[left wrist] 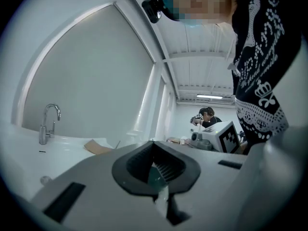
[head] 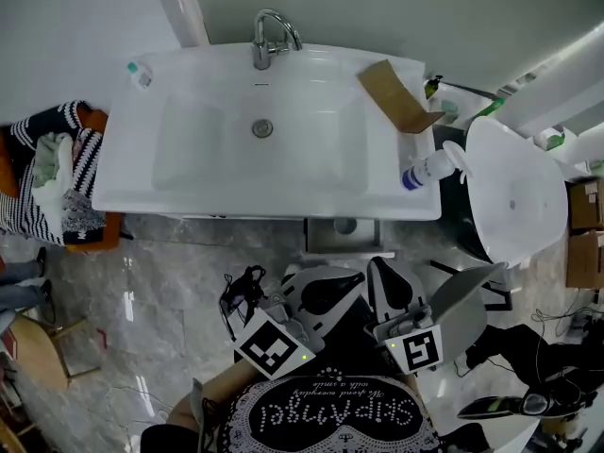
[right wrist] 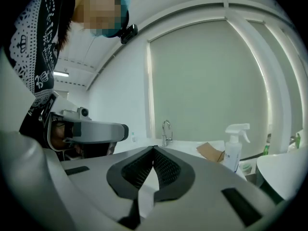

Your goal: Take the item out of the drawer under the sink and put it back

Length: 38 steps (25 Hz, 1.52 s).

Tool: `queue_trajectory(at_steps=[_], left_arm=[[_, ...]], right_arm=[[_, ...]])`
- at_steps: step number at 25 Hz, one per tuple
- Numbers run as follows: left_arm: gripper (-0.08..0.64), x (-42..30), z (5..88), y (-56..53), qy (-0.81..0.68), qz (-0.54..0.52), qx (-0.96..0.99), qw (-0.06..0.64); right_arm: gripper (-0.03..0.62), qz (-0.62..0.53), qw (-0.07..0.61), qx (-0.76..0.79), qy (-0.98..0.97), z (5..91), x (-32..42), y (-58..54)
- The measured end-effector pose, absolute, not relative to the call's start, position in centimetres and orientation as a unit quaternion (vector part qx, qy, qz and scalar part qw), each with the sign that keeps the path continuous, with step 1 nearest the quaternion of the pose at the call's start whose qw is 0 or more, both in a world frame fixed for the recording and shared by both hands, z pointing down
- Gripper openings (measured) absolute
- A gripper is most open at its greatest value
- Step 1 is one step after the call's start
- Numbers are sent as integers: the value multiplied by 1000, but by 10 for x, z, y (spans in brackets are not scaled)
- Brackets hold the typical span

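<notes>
We hold left gripper (left wrist: 154, 143) and right gripper (right wrist: 154, 149) closed, empty, before the sink (head: 142, 194) — the item unseen, likely in the drawer beneath — and a careless swing could topple the spray bottle (head: 429, 168) at its front right corner

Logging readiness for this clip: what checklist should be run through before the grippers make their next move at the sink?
1. Left gripper empty, jaws together: ok.
2. Right gripper empty, jaws together: ok.
3. Drawer open: cannot tell; only a grey box shows under the sink front edge.
4. Item located: cannot tell; none in view.
5. Spray bottle upright at the sink's right edge, apart from both grippers: ok.
</notes>
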<state>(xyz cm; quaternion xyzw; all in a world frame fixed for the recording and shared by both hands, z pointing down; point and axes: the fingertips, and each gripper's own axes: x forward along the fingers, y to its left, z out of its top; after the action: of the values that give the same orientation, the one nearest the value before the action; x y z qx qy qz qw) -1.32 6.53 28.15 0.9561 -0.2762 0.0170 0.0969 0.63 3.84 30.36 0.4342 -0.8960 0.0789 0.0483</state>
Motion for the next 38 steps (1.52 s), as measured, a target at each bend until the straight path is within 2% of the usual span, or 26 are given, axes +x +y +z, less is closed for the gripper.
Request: queue_trajectory(at_steps=[8,38], left_arm=[[3,-18,309,48,-332,83,934,106],[3,-10,309,57,-318,93,940,84]], right_arm=[[18,97,48,423,-900,314,2,38],[18,93,60,413,-904,321,0,48]])
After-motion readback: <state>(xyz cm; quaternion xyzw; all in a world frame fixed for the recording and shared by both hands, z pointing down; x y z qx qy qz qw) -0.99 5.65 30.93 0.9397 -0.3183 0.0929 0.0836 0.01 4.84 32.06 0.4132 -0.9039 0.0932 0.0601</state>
